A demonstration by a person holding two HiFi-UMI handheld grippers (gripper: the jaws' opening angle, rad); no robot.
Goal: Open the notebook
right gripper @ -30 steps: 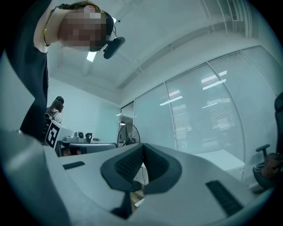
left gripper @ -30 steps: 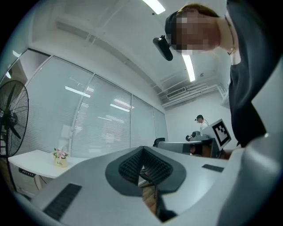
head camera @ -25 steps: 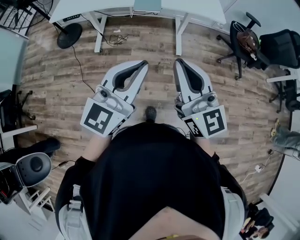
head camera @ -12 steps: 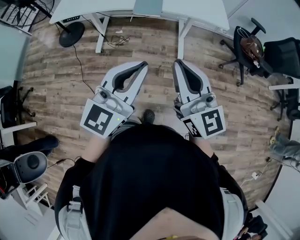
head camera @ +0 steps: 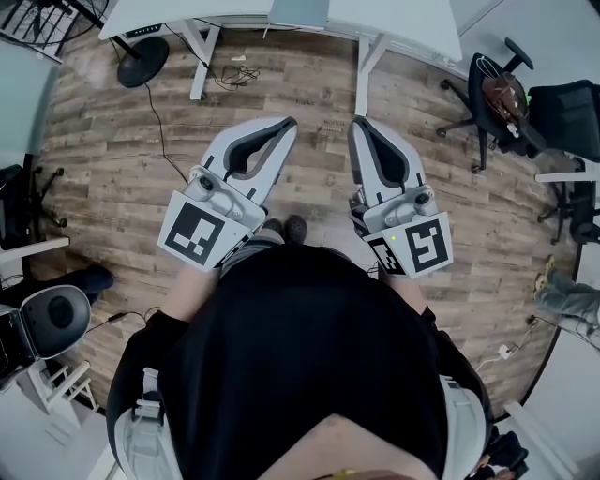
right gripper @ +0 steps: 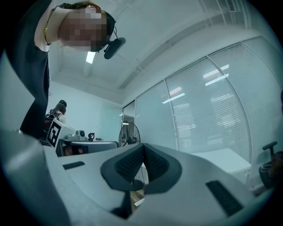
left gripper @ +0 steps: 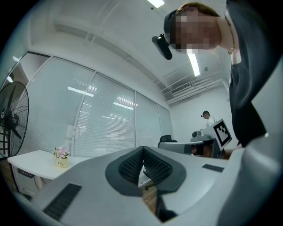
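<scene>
No notebook is identifiable in any view. In the head view my left gripper (head camera: pixel 289 122) and right gripper (head camera: pixel 357 122) are held side by side in front of the person's body, above a wooden floor (head camera: pixel 112 178), pointing toward a white table (head camera: pixel 394 23). Both are shut with nothing between the pads. The left gripper view shows the left gripper (left gripper: pixel 142 150) with its ribbed pads pressed together. Likewise, the right gripper (right gripper: pixel 143 147) has its pads meeting in the right gripper view. Each marker cube (head camera: pixel 197 234) sits near the person's wrists.
A pale rectangular thing (head camera: pixel 298 11) lies on the white table. A fan base (head camera: pixel 142 61) and cables (head camera: pixel 239 75) are on the floor at upper left. Office chairs (head camera: pixel 497 89) stand right. A flower pot (left gripper: pixel 62 156) sits on a table. Another person (left gripper: pixel 207 119) is far off.
Both grippers keep the same pose and stay shut. The floor has slid slightly in the head view, and a second shoe tip now shows between the grippers.
</scene>
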